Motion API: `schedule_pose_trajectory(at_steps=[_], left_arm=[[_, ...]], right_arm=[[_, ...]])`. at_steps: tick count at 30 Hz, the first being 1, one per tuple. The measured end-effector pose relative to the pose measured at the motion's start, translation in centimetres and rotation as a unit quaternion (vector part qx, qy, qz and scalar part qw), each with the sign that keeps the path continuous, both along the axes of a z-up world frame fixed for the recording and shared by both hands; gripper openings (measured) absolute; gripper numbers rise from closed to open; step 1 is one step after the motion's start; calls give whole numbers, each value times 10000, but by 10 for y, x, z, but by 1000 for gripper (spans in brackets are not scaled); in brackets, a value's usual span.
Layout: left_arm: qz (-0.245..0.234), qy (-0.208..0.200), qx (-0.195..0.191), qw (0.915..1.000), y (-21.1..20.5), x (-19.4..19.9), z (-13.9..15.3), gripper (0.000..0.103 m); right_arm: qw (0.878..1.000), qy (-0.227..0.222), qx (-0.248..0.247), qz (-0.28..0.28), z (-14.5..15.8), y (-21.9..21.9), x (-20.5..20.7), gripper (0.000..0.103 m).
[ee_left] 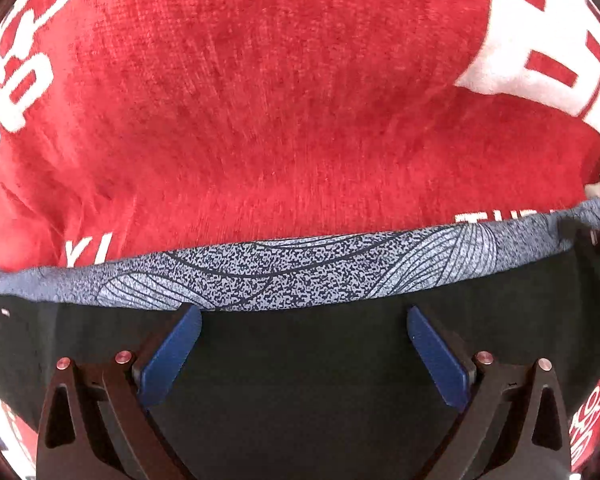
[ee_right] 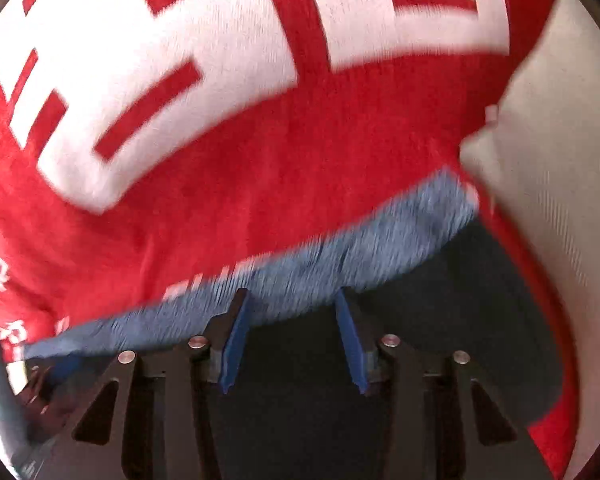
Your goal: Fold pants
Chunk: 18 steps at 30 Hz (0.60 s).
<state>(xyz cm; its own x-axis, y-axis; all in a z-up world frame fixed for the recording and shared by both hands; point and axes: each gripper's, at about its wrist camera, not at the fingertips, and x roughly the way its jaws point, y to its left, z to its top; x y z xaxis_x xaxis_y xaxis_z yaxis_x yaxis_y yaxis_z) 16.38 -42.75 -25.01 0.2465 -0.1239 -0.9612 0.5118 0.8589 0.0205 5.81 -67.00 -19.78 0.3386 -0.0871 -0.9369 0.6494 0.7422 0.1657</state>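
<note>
The black pants lie flat on a red blanket, with a grey-blue patterned waistband across the left wrist view. My left gripper is open just above the black cloth, fingertips at the waistband's near edge, holding nothing. In the right wrist view the same waistband shows blurred, with the black cloth below it. My right gripper is open over the waistband near the pants' right end, empty.
The red blanket with large white lettering covers the surface under the pants and also fills the right wrist view. A pale beige surface lies beyond the blanket's right edge.
</note>
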Motion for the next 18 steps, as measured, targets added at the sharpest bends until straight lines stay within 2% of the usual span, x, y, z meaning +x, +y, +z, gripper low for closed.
schedule_pose_trajectory(at_steps=[2,4,7,9,10,11,14,15,18], left_arm=[[-5,10,-34,10000,-3,-13,9,103],[0,43,-42,10000,-3,-10,4,103],[-1,24,-31,10000,-4,3,-2,103],[4,30,-35,10000,-6,6,-2,103],[0,29,-43,10000,-5,4,-1,103],[-10,29,-52,10000,-1,14,-9,103],[-38,26,-67,10000,-2,9,-6,103],[-44,28,-67,10000,0,4,-2,103],[-80,76,-76,9999,-3,9,-5,103]], right_arm=[[9995,112,-213,-223,2,-10,1,46],[9989,53,-16,-472,9,-15,-6,48],[9991,28,3,-433,28,-2,-27,49],[9992,-7,-38,-388,40,12,-48,56],[9991,14,-73,-409,41,17,-57,65],[9989,73,-76,-458,39,22,-65,73],[9969,252,298,-681,13,25,-82,75],[9976,38,156,-677,15,28,-86,76],[9977,180,122,-647,14,28,-78,82]])
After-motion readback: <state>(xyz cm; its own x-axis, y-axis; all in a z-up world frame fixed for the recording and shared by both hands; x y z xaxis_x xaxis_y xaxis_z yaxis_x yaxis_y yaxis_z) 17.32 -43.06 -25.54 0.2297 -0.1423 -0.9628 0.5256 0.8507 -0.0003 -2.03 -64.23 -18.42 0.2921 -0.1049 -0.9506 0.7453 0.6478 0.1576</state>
